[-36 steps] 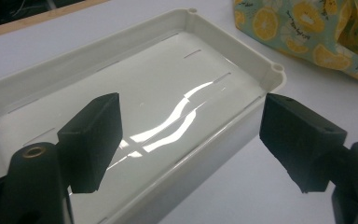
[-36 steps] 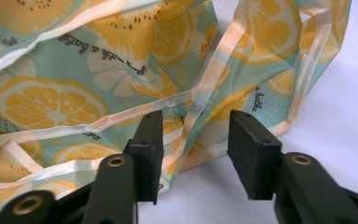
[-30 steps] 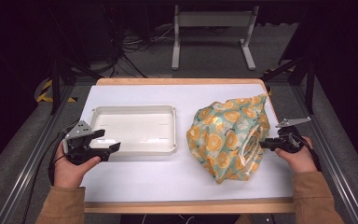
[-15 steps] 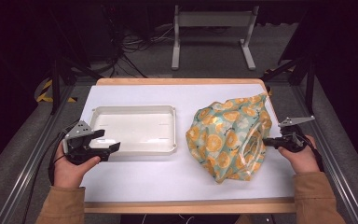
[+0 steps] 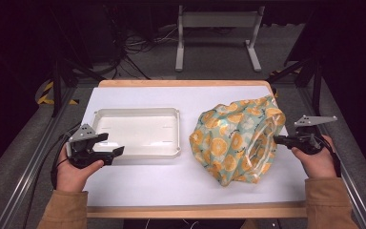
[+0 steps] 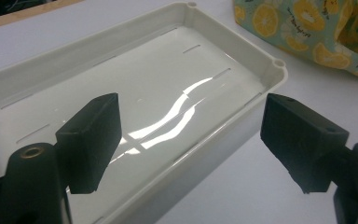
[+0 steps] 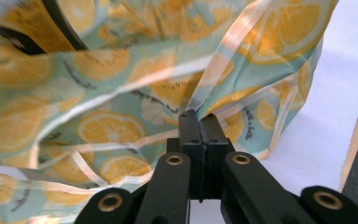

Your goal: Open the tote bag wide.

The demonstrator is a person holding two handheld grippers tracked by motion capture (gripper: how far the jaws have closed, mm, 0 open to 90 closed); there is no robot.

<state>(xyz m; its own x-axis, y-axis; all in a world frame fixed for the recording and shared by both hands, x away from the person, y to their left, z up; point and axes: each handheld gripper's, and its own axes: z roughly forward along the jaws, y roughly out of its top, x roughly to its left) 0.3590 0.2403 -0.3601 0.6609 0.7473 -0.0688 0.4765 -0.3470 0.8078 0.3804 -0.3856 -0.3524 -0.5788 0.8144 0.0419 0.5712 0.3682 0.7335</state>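
A plastic bag [image 5: 233, 143] printed with orange slices lies bunched on the right half of the white table top. My right gripper [image 5: 277, 140] is at its right side, shut on a fold of the bag's edge [image 7: 205, 100], which it holds a little above the table. A shallow white tray [image 5: 136, 110] sits on the left half and has nothing in it. My left gripper [image 5: 112, 144] hovers at the tray's near left corner, open, with only the tray's rim [image 6: 261, 88] between its jaws. The bag [image 6: 317, 32] is beyond the tray's far end.
The white sheet [image 5: 171, 181] covers a wooden table with metal rails along both sides. A strip of bare sheet runs between tray and bag. Dark floor, cables and a metal stand [image 5: 217, 21] lie beyond the far edge.
My right gripper has risen slightly and drawn the bag's right edge up with it. The left gripper and the tray have stayed where they were.
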